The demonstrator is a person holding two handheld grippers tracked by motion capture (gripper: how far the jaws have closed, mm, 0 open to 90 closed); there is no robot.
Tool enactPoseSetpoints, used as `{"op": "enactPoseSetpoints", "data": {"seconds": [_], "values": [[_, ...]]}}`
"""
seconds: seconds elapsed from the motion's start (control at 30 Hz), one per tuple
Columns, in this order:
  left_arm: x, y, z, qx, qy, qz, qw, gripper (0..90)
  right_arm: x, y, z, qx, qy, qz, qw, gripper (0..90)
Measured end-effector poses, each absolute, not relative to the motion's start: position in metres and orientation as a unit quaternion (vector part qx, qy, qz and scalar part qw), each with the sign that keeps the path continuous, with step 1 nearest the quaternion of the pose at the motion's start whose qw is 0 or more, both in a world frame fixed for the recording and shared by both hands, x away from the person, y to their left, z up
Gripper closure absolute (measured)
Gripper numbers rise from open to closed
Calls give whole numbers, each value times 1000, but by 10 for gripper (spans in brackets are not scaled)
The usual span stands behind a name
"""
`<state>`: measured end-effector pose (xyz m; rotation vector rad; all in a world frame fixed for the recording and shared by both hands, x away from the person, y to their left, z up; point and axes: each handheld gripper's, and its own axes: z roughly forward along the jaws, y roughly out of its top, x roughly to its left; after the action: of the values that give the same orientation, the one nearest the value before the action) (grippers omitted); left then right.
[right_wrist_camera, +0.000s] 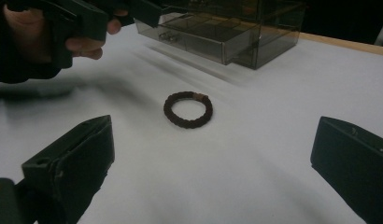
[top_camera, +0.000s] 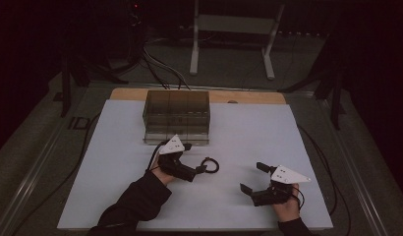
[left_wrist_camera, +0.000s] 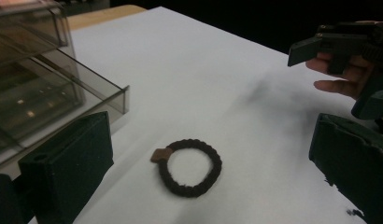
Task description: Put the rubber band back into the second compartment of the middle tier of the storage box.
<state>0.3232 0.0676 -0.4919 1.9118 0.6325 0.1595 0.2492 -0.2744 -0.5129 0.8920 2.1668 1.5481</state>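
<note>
- Hair tie (left_wrist_camera: 189, 168): a dark braided ring with a small brown tab lies flat on the white tabletop (top_camera: 248, 132), between the two hand-held grippers and free of both.
- In the high view the hair tie (top_camera: 210, 164) sits just beside the left hand-held gripper's tips, in front of the drawer box.
- Left hand-held gripper (top_camera: 192, 160): its jaws stand wide apart in its own view, with the ring on the sheet between and beyond them, touching neither.
- Right hand-held gripper (top_camera: 253, 177): jaws also spread wide and holding nothing; the hair tie (right_wrist_camera: 188, 109) lies ahead of them, well apart.
- Smoky transparent drawer box (top_camera: 176, 116): stands at the far side of the sheet, behind the ring, with its lowest drawer (right_wrist_camera: 199, 39) pulled partly out.
- A person's hands hold both tools; a dark sleeve (top_camera: 135, 201) covers the left forearm.
</note>
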Motion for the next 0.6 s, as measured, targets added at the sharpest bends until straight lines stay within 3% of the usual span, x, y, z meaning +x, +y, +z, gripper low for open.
{"op": "enactPoseSetpoints", "data": {"seconds": [0.6], "values": [[332,40,-511,838,270,78,468,32,249,-275,-513,314,760,545,163,0]]}}
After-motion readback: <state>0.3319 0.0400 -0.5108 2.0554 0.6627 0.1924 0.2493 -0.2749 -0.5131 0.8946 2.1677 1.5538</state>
